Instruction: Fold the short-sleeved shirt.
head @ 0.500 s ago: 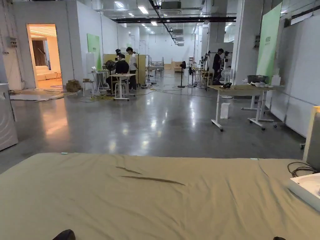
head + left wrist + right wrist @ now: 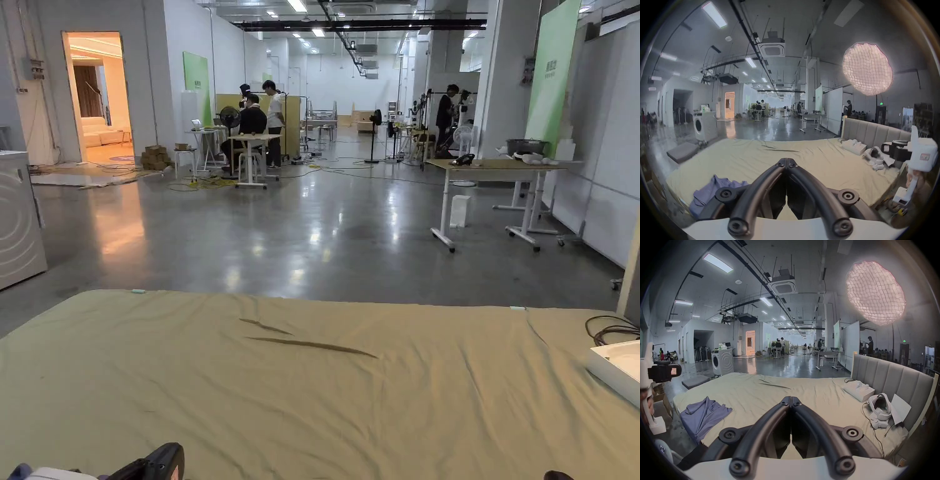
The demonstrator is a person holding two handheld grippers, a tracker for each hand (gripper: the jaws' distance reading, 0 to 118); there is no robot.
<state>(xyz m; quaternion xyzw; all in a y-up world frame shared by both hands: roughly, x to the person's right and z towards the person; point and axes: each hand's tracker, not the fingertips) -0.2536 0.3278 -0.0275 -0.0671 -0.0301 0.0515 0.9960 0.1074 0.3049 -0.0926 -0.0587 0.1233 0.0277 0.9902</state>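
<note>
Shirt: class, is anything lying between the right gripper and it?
Nothing visible. In the right gripper view the shut right gripper has just bare bed sheet between it and the crumpled purple shirt at the bed's corner.

1. The shirt [image 2: 705,412] is plain bluish purple, with no print.
2. The bed sheet [image 2: 350,400] is a plain olive tan.
3. The headboard [image 2: 893,379] is grey, marked off in upright panels.
4. The left gripper [image 2: 787,162] and the right gripper [image 2: 791,400] both have black jaws on white bodies.
5. The box [image 2: 858,390] and the headset [image 2: 880,407] at the right of the bed are white.
6. The washing machine [image 2: 722,361] is white with ring-shaped ridges on its side.
7. The floor [image 2: 325,231] is glossy dark grey.
</note>
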